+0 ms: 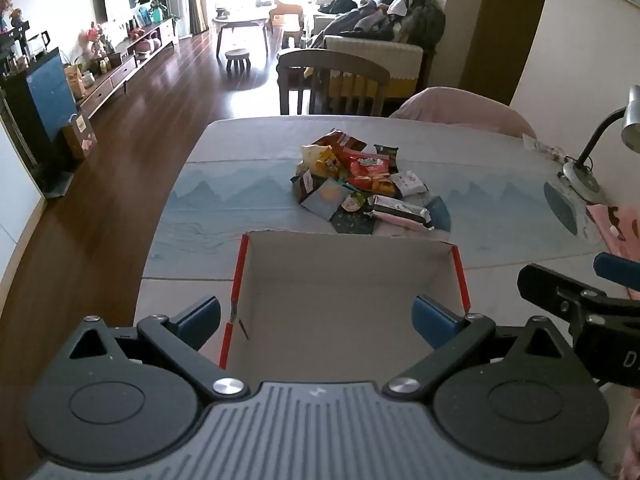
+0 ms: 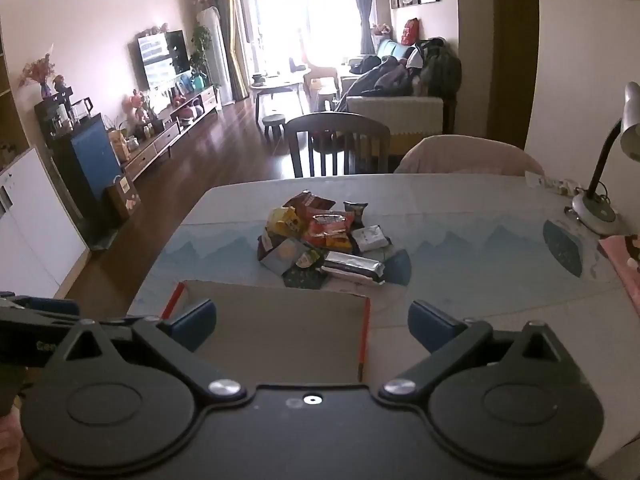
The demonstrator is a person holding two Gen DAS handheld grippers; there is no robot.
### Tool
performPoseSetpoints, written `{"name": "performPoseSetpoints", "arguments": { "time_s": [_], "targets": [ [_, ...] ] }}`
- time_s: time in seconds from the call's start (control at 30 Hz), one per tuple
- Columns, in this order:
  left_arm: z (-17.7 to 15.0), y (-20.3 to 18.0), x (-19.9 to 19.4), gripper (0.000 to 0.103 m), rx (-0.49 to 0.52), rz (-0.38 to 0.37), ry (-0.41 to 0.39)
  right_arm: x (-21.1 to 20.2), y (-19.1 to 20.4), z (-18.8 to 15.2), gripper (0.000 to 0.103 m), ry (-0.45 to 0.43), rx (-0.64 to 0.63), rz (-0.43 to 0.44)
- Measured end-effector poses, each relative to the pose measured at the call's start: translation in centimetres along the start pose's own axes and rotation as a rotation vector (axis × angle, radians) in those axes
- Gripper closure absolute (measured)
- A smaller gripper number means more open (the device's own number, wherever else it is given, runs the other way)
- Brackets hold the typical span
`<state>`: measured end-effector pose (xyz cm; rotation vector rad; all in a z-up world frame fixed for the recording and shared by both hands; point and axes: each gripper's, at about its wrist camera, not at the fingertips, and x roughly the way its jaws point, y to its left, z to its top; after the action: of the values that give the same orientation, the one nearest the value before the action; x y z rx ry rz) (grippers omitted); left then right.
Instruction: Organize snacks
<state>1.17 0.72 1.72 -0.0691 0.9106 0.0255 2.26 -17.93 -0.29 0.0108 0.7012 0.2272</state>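
Left wrist view: left tool (image 1: 316,316) gapes above empty box (image 1: 344,276); snacks (image 1: 360,176) beyond.

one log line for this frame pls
stage: start | left hand-held gripper: open, empty, over box | right hand-held gripper: open, empty | snack pile: untouched, beyond box | box: empty

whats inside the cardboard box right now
Nothing that shows: the cardboard box has a bare floor and walls. Its near end is covered by the left tongs, so that part cannot be checked. The snack pile lies on the table behind it.
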Motion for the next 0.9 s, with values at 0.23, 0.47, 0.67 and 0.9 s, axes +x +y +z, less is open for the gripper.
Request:
{"name": "performPoseSetpoints", "arguments": {
  "time_s": [0.23,0.47,0.67,0.9],
  "targets": [
    [-0.09,0.2,0.64,0.0,-0.006,-0.016,0.031,-0.06,-0.01,0.06,0.001,0.014,-0.001,0.014],
    [-0.33,0.22,0.77,0.0,-0.007,-0.02,0.04,0.16,0.12,-0.07,0.003,0.033,0.009,0.012],
    [-0.3,0.16,0.68,0.0,0.0,-0.018,0.032,0.09,-0.09,-0.27,0.003,0.042,0.027,0.01],
    [-0.43,0.23,0.1,0.0,0.007,-0.019,0.022,-0.04,-0.09,-0.64,0.003,0.048,0.033,0.015]
  ]
}}
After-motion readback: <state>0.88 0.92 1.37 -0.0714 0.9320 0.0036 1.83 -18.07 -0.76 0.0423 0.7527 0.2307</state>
